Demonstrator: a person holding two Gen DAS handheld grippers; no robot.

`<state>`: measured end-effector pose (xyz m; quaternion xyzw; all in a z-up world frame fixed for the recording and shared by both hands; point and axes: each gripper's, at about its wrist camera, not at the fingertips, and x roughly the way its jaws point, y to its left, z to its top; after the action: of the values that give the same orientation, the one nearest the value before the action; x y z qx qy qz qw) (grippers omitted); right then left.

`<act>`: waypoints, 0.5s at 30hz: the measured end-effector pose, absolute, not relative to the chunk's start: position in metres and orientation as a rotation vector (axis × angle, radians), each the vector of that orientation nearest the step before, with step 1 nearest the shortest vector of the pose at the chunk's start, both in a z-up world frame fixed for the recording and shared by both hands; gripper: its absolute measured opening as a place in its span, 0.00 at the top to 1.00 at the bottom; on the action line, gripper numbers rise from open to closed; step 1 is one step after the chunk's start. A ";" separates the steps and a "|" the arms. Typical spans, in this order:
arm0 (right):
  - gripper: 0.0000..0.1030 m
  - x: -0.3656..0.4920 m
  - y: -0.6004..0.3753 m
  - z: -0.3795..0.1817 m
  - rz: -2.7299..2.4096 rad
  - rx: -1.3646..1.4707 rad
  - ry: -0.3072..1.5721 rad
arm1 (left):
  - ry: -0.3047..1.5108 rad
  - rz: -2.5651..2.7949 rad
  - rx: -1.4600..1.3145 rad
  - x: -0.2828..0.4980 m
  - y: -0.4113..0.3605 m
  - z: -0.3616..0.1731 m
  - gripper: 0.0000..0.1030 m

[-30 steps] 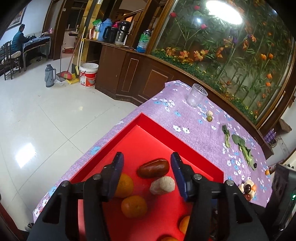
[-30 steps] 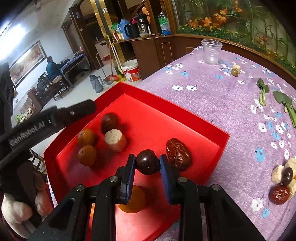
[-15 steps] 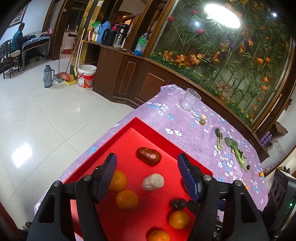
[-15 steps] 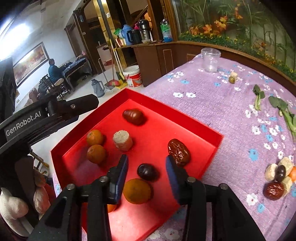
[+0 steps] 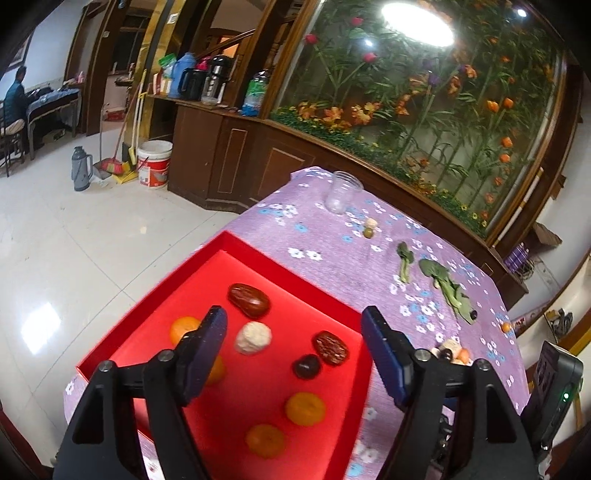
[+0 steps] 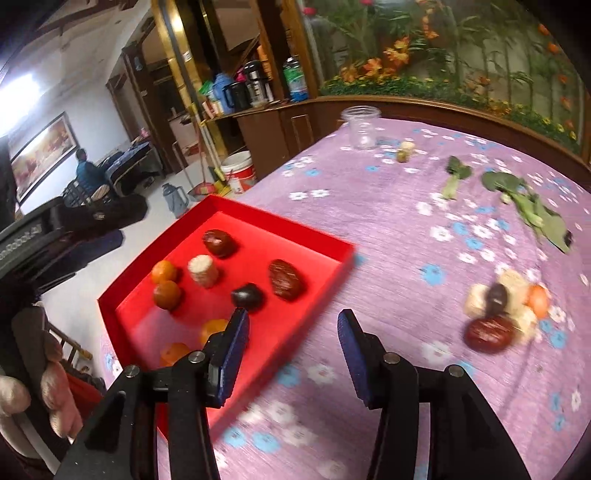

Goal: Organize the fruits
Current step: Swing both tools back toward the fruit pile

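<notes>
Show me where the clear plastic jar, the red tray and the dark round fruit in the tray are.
clear plastic jar (image 6: 361,127), right wrist view, its side wall.
red tray (image 5: 291,271), left wrist view, far rim.
dark round fruit (image 5: 306,366), left wrist view, its top.

Ceiling lamp (image 5: 417,18) glare; fisheye warp; motion blur
</notes>
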<state>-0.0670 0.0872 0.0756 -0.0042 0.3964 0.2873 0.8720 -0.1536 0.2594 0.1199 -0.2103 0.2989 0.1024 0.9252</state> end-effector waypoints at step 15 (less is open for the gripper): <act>0.45 -0.049 -0.080 0.068 0.321 0.120 0.826 | 0.709 0.057 -0.317 -0.125 0.170 0.117 0.27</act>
<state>-0.0494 -0.0796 0.0676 0.0582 0.3996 0.1550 0.9016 -0.1251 0.1702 0.1170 -0.1547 0.3458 0.0279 0.9251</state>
